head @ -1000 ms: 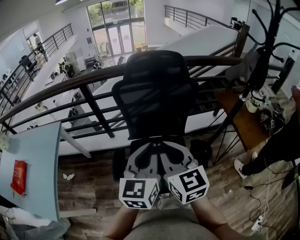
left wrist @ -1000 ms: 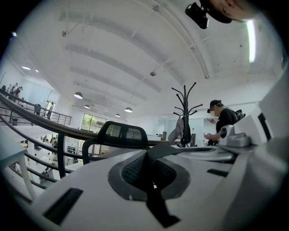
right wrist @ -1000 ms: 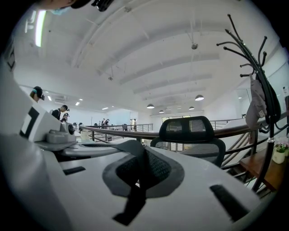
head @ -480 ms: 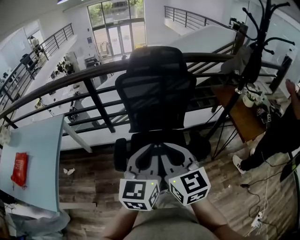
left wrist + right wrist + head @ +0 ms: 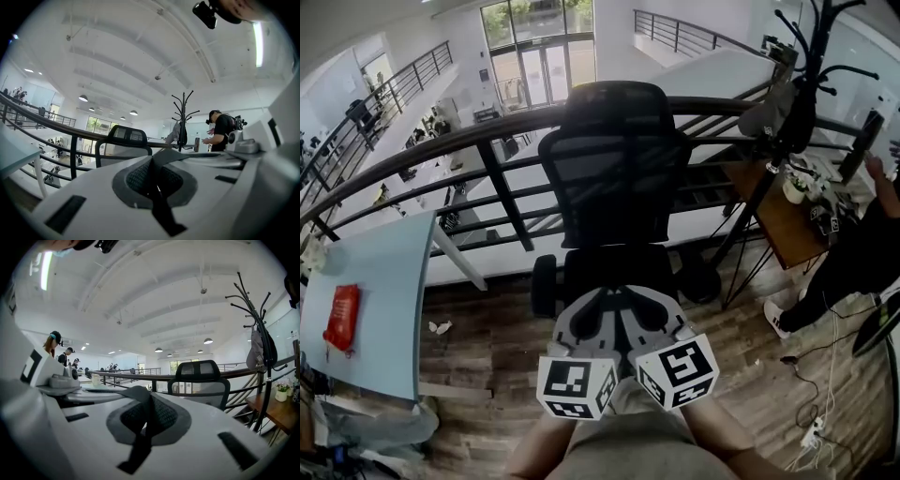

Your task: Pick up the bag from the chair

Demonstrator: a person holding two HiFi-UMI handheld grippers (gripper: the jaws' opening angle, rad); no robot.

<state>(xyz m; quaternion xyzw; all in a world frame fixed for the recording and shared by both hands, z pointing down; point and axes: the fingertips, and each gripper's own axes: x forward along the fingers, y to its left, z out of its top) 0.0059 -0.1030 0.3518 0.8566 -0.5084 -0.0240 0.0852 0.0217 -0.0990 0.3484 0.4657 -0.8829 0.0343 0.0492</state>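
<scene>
A black mesh office chair [image 5: 614,178] stands against the railing, its dark seat [image 5: 614,272] just beyond my grippers. I cannot make out a bag on the seat. A grey bag or garment [image 5: 769,117] hangs on the black coat rack [image 5: 802,84] at the right. My left gripper [image 5: 602,305] and right gripper [image 5: 642,305] are held side by side, level, pointing at the chair, both shut and empty. The left gripper view shows the shut left gripper [image 5: 152,185] with the chair [image 5: 124,140] ahead. In the right gripper view the chair [image 5: 200,380] stands beyond the shut right gripper [image 5: 145,416].
A dark railing [image 5: 487,141] runs behind the chair over a drop to a lower floor. A light blue table [image 5: 370,309] with a red pouch [image 5: 342,319] is at the left. A wooden table [image 5: 787,225], a person [image 5: 853,272] and floor cables [image 5: 811,412] are at the right.
The chair has drawn nearer and lower in the head view as both grippers advanced toward it together. Both stayed shut.
</scene>
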